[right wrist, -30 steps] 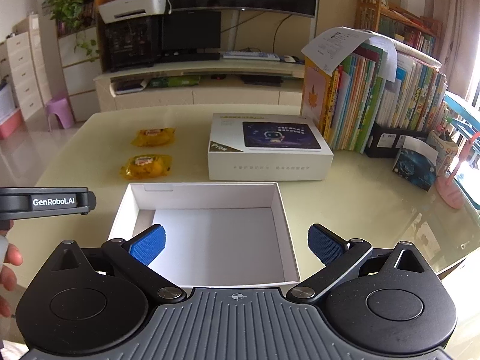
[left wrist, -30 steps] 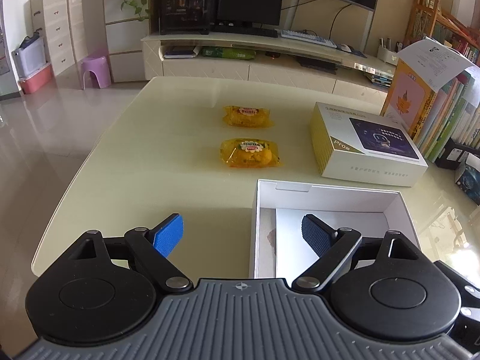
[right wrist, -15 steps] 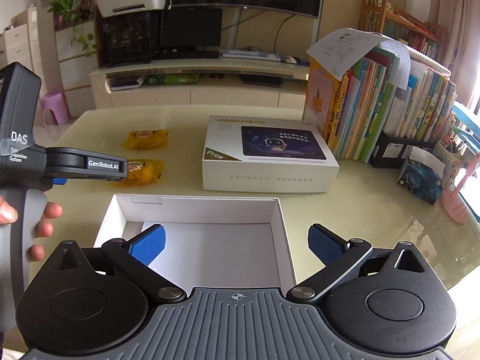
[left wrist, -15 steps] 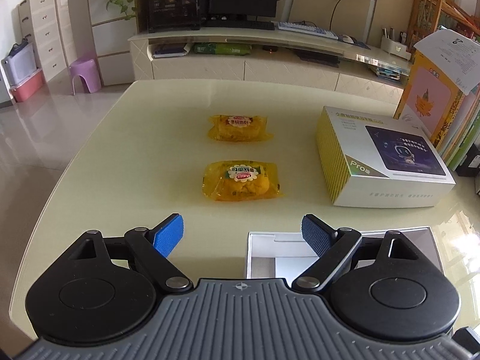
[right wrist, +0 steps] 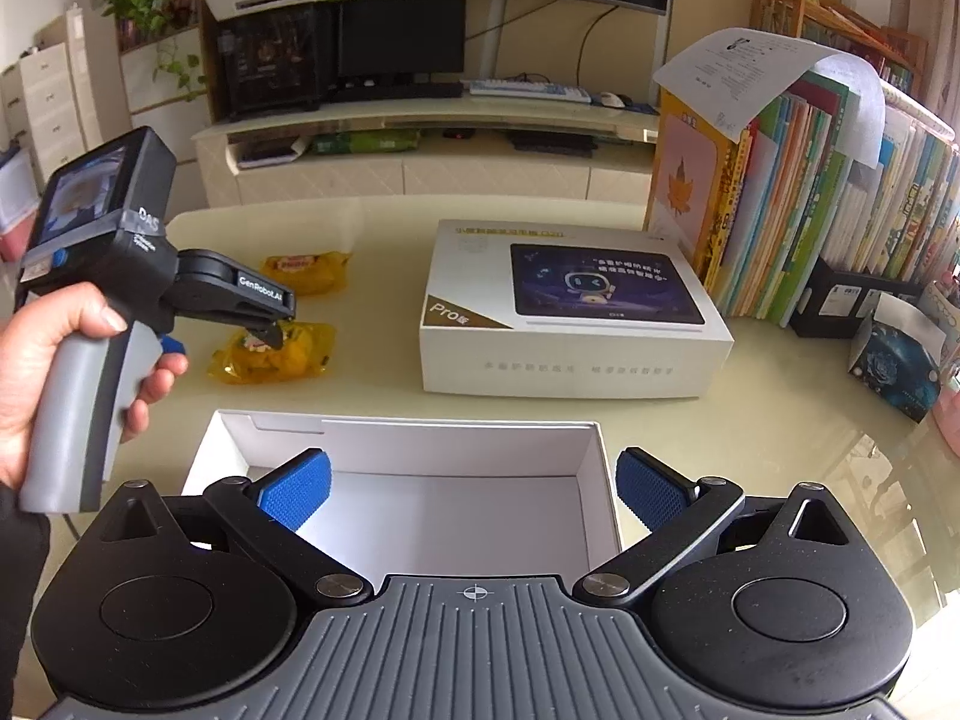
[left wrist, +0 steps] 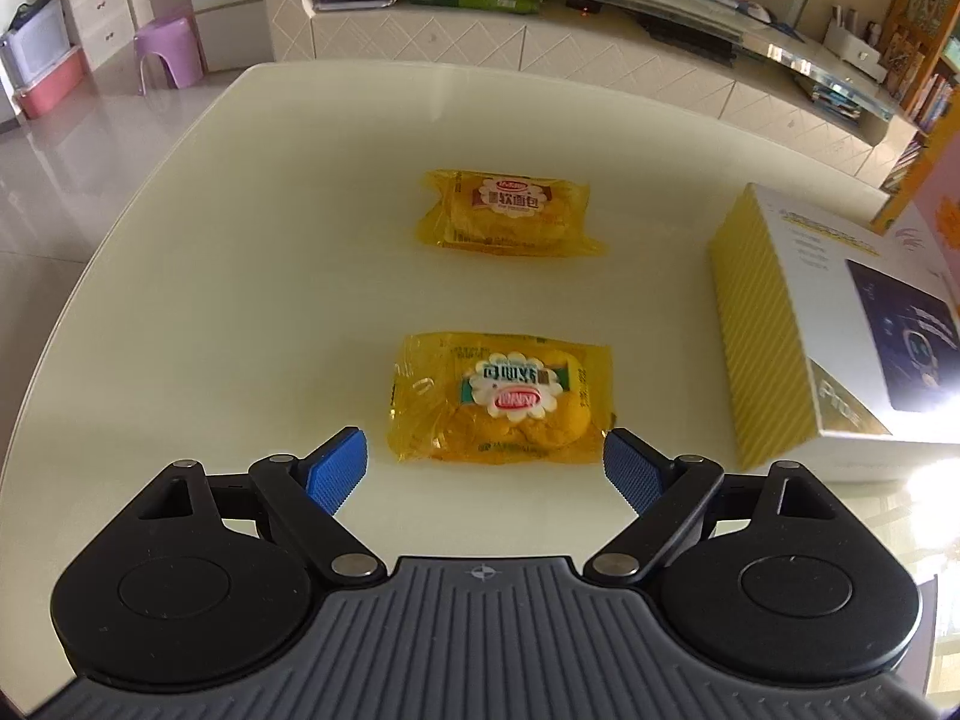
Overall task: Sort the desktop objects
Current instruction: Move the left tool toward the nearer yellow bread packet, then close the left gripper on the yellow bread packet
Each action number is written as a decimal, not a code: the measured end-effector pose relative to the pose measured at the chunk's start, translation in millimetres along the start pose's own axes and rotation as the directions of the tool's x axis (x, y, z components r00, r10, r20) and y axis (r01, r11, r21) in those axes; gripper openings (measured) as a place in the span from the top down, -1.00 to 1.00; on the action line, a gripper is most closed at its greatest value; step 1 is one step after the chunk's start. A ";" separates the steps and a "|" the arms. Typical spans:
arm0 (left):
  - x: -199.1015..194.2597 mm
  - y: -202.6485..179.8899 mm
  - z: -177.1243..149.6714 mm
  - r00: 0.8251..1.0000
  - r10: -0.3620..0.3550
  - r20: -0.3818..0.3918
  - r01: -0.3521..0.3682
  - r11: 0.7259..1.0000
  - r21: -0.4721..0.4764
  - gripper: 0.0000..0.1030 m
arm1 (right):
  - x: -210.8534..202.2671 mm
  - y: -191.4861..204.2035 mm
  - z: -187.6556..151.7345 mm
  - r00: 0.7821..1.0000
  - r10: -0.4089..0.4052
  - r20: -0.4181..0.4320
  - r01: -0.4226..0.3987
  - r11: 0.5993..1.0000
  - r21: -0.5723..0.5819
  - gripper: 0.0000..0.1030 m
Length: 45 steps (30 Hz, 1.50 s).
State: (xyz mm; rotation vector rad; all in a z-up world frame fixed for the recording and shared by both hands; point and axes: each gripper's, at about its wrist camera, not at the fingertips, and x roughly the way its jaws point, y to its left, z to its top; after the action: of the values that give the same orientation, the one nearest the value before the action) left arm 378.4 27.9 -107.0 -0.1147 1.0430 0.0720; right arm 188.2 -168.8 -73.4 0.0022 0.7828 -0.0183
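Observation:
Two yellow snack packets lie on the cream table. The near packet (left wrist: pixel 501 399) (right wrist: pixel 273 354) sits just ahead of my left gripper (left wrist: pixel 485 468), which is open with its blue pads level with the packet's near edge, one on each side. The far packet (left wrist: pixel 510 213) (right wrist: pixel 306 270) lies beyond it. In the right wrist view a hand holds the left gripper (right wrist: pixel 273 333) tilted down over the near packet. My right gripper (right wrist: pixel 474 492) is open and hovers over the open white box (right wrist: pixel 408 438), which holds nothing that I can see.
A white and gold tablet box (right wrist: pixel 570 312) (left wrist: pixel 834 330) lies right of the packets. A row of upright books (right wrist: pixel 798 192) stands at the table's right side, with a small dark carton (right wrist: pixel 894 366) near it. Beyond the table is a low TV cabinet (left wrist: pixel 540 18).
My left gripper has moved forward and down from the white box to the near yellow packet, staying open. The right gripper has stayed over the box.

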 end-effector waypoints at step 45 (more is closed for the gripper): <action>59.0 -32.7 7.0 0.997 0.072 0.019 -0.073 0.992 0.101 -1.00 | 25.7 -7.3 4.0 1.000 0.003 -0.030 -0.002 1.000 0.015 -1.00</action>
State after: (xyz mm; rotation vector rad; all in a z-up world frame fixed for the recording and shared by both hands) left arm 417.8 -3.3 -152.5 0.0159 1.0337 0.0857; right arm 209.2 -176.6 -88.7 0.0178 0.8130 -0.0217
